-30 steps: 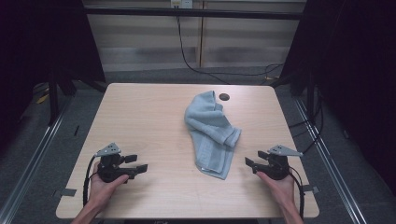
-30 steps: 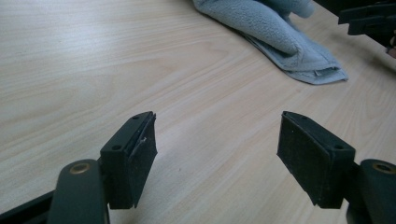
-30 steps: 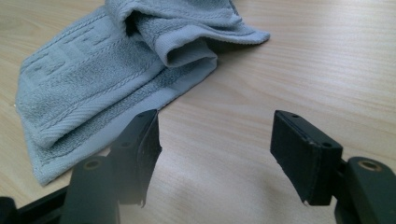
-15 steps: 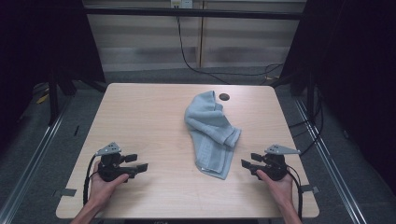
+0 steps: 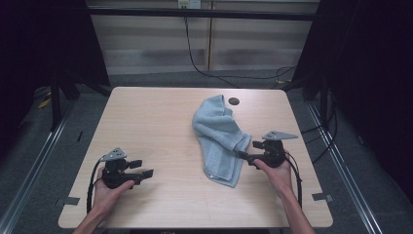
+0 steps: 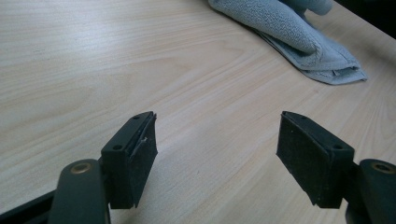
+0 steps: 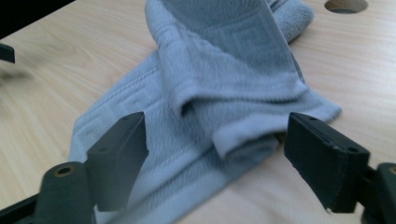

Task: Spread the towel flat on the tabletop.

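Observation:
A light blue-grey towel (image 5: 221,139) lies crumpled and partly folded on the wooden table (image 5: 156,117), right of its middle. My right gripper (image 5: 249,151) sits at the towel's right edge and points left at it. Its jaws have just been opening and stand wide apart. In the right gripper view the towel (image 7: 224,79) has a rolled fold lying in the gap of the right gripper (image 7: 217,137), and neither pad presses on it. My left gripper (image 5: 141,168) rests near the front left, open and holding nothing. From the left gripper (image 6: 217,135) the towel (image 6: 299,42) lies far ahead.
A round cable hole (image 5: 234,101) is in the tabletop just behind the towel, also seen as the hole (image 7: 345,4) beyond it. Dark frame posts and floor cables surround the table. Bare wood spreads across the left half.
My right gripper has moved forward and left, from near the front right edge up to the towel's right side. The left gripper and the towel have stayed where they were.

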A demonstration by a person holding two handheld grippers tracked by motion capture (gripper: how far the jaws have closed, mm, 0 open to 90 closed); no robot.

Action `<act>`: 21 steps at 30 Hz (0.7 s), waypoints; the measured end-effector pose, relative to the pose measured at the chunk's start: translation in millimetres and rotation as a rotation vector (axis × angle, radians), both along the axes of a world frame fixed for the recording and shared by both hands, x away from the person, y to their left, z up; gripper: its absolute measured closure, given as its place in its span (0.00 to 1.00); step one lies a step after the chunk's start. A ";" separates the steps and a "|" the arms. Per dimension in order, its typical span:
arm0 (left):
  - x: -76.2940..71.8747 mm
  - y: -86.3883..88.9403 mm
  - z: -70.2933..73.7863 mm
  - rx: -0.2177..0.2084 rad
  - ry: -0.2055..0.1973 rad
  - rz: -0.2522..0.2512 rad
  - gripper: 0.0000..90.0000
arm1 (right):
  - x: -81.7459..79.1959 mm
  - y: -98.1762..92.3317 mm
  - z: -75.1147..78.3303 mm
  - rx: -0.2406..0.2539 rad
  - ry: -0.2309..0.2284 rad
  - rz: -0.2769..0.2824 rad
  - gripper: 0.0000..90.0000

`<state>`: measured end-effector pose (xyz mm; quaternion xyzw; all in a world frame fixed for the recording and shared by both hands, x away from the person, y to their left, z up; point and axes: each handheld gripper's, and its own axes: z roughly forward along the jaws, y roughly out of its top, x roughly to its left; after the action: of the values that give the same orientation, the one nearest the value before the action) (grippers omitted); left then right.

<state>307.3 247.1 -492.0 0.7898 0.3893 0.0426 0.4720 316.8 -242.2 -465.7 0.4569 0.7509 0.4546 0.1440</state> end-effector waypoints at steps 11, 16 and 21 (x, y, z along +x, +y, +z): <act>2.0 -2.2 -2.0 0.012 0.005 -0.014 0.31 | 42.2 37.7 -27.7 -0.075 0.034 0.068 0.28; 2.5 -5.3 -2.2 0.019 0.002 -0.028 0.31 | 43.2 46.8 -37.1 -0.126 0.052 0.081 0.58; 2.8 -9.8 -2.2 0.024 0.000 -0.040 0.31 | 31.3 66.4 -42.0 -0.129 0.015 0.161 0.72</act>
<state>310.1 237.3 -494.2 0.8031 0.3728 0.0379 0.4632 348.0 -175.8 -507.7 0.3884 0.8140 0.4117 0.1305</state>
